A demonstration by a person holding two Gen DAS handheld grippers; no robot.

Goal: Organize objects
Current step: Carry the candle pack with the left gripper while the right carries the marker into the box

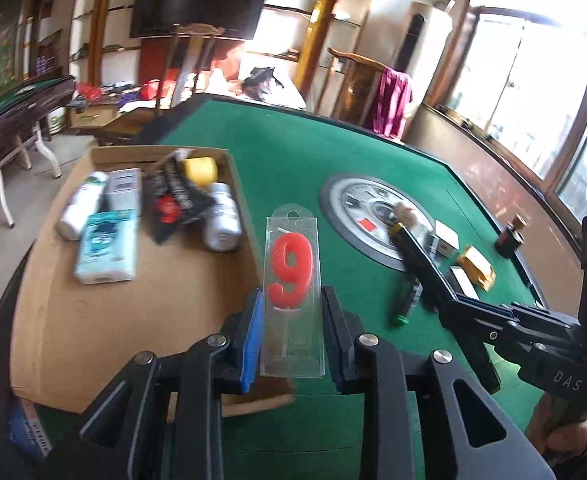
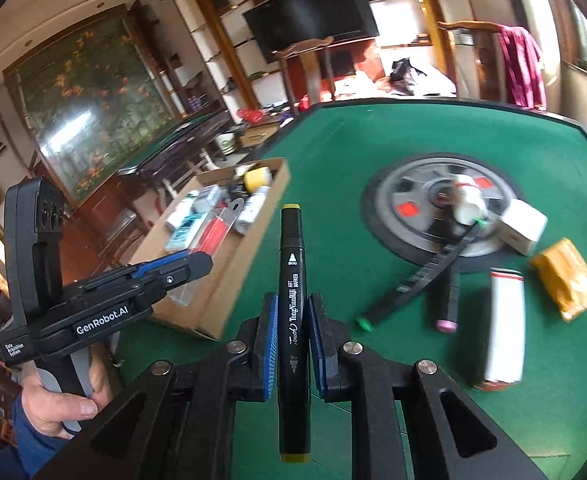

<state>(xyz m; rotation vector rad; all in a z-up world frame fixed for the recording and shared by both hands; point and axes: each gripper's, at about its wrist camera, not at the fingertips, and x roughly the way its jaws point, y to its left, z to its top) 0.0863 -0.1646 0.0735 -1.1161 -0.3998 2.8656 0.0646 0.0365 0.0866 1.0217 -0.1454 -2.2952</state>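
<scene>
Both fingers clamped, left gripper [image 1: 292, 312] on candle pack [image 1: 292, 280], right gripper [image 2: 292, 332] on marker [image 2: 293, 320], table items blurred.

A: What carries everything?

B: A bench [image 2: 433, 136] covered in green felt with a dark raised rim. A round grey and black disc [image 2: 413, 216] with red squares is set in its middle.

A: What lies on it?

B: At the left edge sits a shallow cardboard box [image 1: 105, 312], partly overhanging. On and near the disc: a small white bottle [image 2: 469, 200] on its side, a white carton [image 2: 523, 226], and a black strap [image 2: 433, 264] running off the disc. On the felt nearby lie a yellow-orange packet [image 2: 567, 286], a white tube with red ends [image 2: 505, 328], a marker with a pink cap [image 2: 445, 304] and a green-tipped marker [image 2: 367, 320]. A small dark bottle [image 1: 511, 234] stands near the far right rim.
</scene>
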